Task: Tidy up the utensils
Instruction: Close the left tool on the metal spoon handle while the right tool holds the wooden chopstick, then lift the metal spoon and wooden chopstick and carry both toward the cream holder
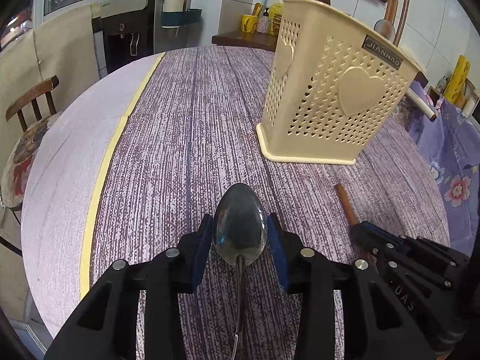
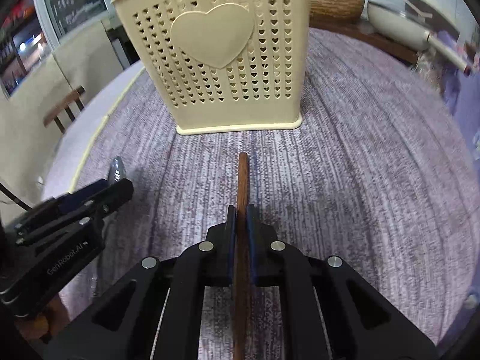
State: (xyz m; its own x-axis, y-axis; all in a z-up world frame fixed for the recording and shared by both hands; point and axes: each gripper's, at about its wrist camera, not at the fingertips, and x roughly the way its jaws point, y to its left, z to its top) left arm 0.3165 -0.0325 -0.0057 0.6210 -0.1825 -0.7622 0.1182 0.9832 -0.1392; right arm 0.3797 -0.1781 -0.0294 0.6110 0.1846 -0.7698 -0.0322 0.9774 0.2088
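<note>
Gripped between the right gripper (image 2: 240, 210) pads, a wooden stick (image 2: 242, 177) points ahead at the utensil holder (image 2: 216, 60). Left gripper (image 1: 240, 228) fingers flank a spoon (image 1: 240, 231) bowl; contact unclear. Best lifted clear, handle-down into the holder.

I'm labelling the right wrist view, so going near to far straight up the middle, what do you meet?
Right gripper shut on the wooden stick → bare purple tablecloth → cream heart-patterned utensil holder.
</note>
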